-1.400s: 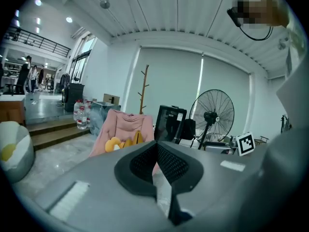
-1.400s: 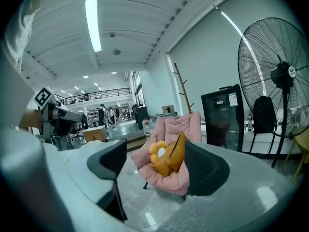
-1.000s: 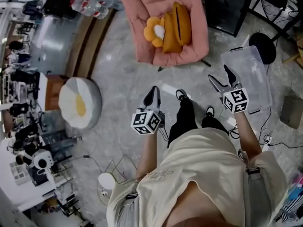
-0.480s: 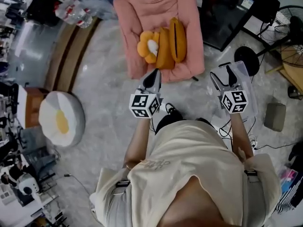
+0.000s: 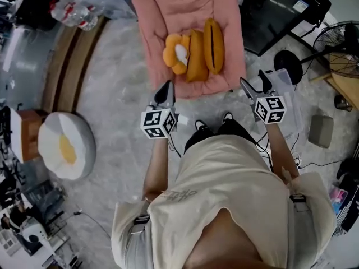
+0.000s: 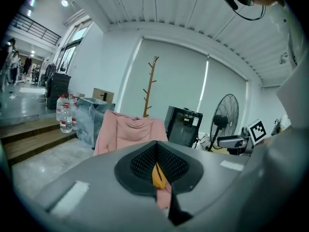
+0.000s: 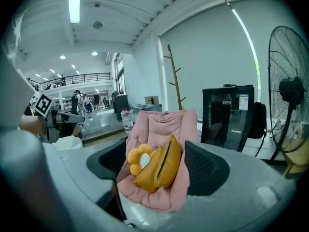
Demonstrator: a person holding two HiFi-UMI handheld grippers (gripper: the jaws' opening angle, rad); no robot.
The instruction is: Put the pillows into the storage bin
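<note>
The pillows lie on a pink chair (image 5: 185,10) at 12 o'clock from the person in the head view, none of them in the storage bin yet. Two orange pillows (image 5: 205,50) stand side by side on the seat, and a flower-shaped pillow (image 5: 175,52) touches them at their 9 o'clock side.

The left gripper (image 5: 166,85) is clenched on nothing. Its pads meet along a thin line, and it points toward the front edge of the chair at about 11 o'clock. The right gripper (image 5: 252,79) is released, its jaws standing well apart and empty. In the right gripper view the pillows show between the jaws, but farther off on the chair.

The clear storage bin (image 5: 287,82) sits on the floor at 2 o'clock, just beside the right gripper. A black cabinet (image 5: 280,15) stands at 1 o'clock and a fan (image 5: 342,49) beyond it. A cushion shaped like a fried egg (image 5: 64,144) rests on the floor at 9 o'clock.
</note>
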